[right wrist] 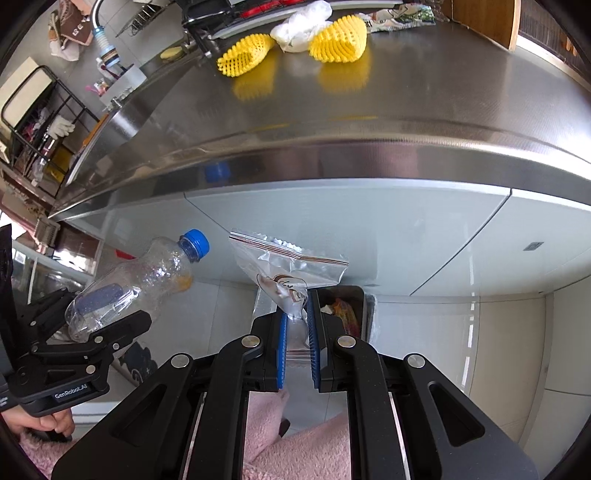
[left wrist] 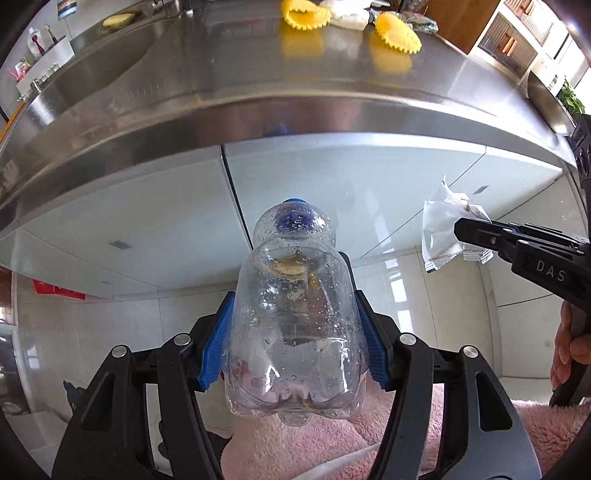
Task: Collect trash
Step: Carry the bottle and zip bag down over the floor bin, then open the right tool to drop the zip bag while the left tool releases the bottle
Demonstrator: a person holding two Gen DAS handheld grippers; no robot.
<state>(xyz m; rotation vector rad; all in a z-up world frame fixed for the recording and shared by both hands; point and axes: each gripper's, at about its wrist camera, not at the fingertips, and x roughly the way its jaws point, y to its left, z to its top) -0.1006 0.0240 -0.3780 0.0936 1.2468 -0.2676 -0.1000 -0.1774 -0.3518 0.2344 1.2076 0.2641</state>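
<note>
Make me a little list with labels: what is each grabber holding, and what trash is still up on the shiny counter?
left gripper: shut on clear plastic bottle, blue cap on
right gripper: shut on zip-top plastic bag
on steel counter: two yellow foam fruit nets, white crumpled bag, snack wrapper
below right gripper: bin with trash inside

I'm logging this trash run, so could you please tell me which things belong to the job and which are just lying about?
Job:
- plastic bottle, in left gripper
- zip bag, in right gripper
- bin
- yellow foam nets
- white wrapper

Lying about:
- faucet
- dish rack
</note>
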